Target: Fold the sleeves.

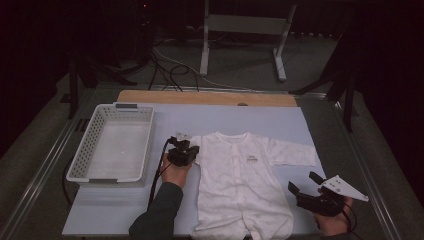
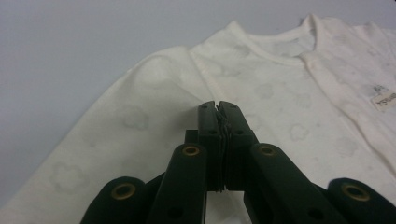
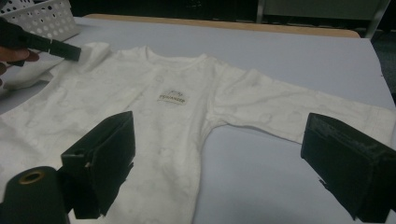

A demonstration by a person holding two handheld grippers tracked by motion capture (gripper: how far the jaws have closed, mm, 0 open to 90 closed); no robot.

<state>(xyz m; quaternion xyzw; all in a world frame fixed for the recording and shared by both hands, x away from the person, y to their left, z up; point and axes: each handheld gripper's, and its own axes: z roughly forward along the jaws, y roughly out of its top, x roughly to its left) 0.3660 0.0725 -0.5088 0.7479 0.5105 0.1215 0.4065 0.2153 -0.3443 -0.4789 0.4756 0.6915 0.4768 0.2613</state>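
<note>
A white baby onesie (image 1: 235,175) lies face up on the pale blue mat (image 1: 225,117), with a small label (image 3: 172,99) on its chest. My left gripper (image 1: 192,151) is at the onesie's left sleeve. Its jaws are pressed together over the sleeve fabric (image 2: 140,116) in the left gripper view, gripper (image 2: 218,106). The right gripper view shows that gripper (image 3: 70,50) pinching the raised sleeve end. My right gripper (image 1: 303,182) hovers open just right of the onesie's lower body, near the spread right sleeve (image 3: 289,116), with nothing between its jaws (image 3: 219,128).
A white perforated basket (image 1: 145,135) sits empty at the mat's left. A wooden table edge (image 1: 200,97) runs behind the mat. Cables and a metal stand (image 1: 240,30) are on the floor beyond. Bare mat lies above the onesie.
</note>
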